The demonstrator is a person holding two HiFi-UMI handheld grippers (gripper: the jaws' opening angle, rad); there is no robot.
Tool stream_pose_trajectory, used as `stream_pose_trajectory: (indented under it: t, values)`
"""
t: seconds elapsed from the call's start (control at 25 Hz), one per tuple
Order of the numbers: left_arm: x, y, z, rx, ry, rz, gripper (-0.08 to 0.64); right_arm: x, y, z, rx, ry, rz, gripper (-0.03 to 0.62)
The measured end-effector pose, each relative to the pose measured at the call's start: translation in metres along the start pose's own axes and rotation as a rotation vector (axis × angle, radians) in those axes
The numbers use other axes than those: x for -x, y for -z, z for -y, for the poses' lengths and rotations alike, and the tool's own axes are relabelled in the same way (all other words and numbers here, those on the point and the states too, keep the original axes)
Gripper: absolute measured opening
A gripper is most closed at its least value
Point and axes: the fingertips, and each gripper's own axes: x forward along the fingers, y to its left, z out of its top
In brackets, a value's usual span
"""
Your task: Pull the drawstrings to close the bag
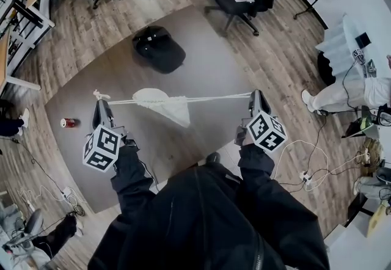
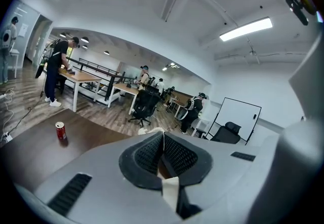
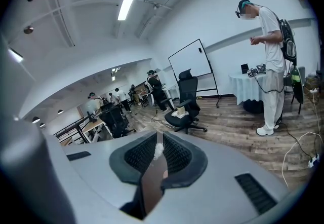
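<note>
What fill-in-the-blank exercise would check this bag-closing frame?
The white bag hangs from drawstrings pulled taut ____ the left hand-held gripper and right hand-held gripper.
Both pairs of jaws are ____ on the drawstrings.
A red ____ stands on the table.
Beyond the bag lies a black ____.
Missing: between; shut; can; cap.

- Head view: a camera on the person's head looks steeply down over the dark brown worktop (image 1: 201,61), with the left tongs (image 1: 98,100) and right tongs (image 1: 255,95) close below.
- Left gripper view: riding just behind its jaws, facing level across the room; its small red drinks can (image 2: 61,131) also shows in the head view.
- Right gripper view: equally close behind its jaws, facing a black wheeled office chair (image 3: 186,109) and a person in white clothes (image 3: 271,61), both shared with the head view.
</note>
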Motion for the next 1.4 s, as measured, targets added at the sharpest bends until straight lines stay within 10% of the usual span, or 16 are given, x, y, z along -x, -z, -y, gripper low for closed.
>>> stream_pose_trajectory:
  t: [0.8, 1.0, 1.4]
  values:
    - [0.007, 0.003, -0.039, 0.000, -0.126, 0.001, 0.035, 0.001, 0.002, 0.044, 0.007, 0.102, -0.011, 0.051]
    - [0.043, -0.043, -0.120, 0.032, -0.300, 0.096, 0.032, 0.038, -0.026, 0.143, -0.060, 0.327, 0.040, 0.017]
    - [0.008, 0.062, -0.028, -0.143, 0.018, -0.205, 0.034, -0.004, 0.050, -0.041, 0.151, -0.243, -0.121, 0.017]
